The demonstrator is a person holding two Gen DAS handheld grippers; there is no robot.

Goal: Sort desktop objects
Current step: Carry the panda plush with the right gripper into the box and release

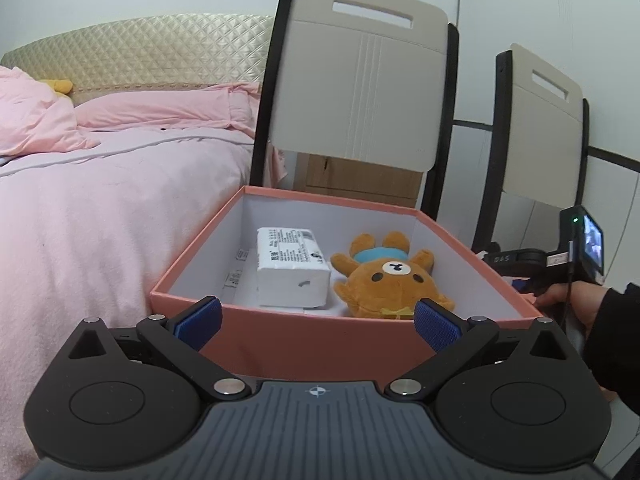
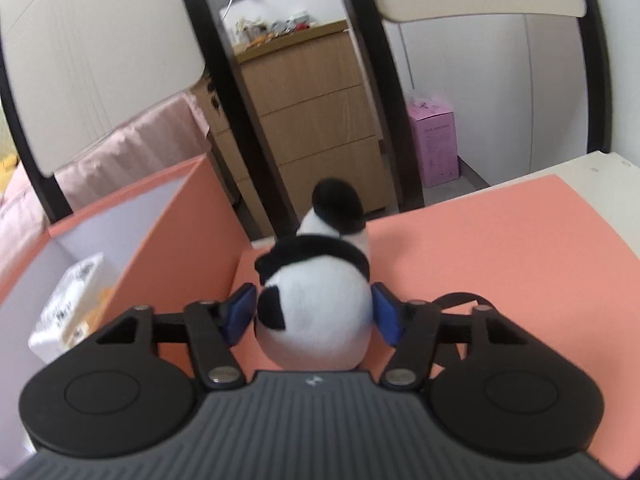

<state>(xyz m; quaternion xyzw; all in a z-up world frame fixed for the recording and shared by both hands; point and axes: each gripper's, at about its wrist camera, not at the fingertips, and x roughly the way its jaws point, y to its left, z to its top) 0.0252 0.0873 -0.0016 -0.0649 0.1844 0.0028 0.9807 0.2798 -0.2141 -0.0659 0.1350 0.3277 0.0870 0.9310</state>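
Observation:
A salmon-pink open box (image 1: 304,340) holds a white tissue pack (image 1: 290,268) and a brown plush bear (image 1: 390,276). My left gripper (image 1: 316,320) is open and empty, just in front of the box's near wall. My right gripper (image 2: 314,314) is shut on a black-and-white panda plush (image 2: 316,312), its blue pads pressing both sides, above the pink box lid (image 2: 480,248). The box (image 2: 180,240) stands to the left of the panda, with the tissue pack (image 2: 68,304) visible inside.
A bed with pink bedding (image 1: 100,208) lies left of the box. Two beige chair backs (image 1: 360,76) stand behind it. A wooden drawer unit (image 2: 312,120) and a purple carton (image 2: 434,140) are on the floor beyond. The right hand's gripper (image 1: 560,256) shows at the right.

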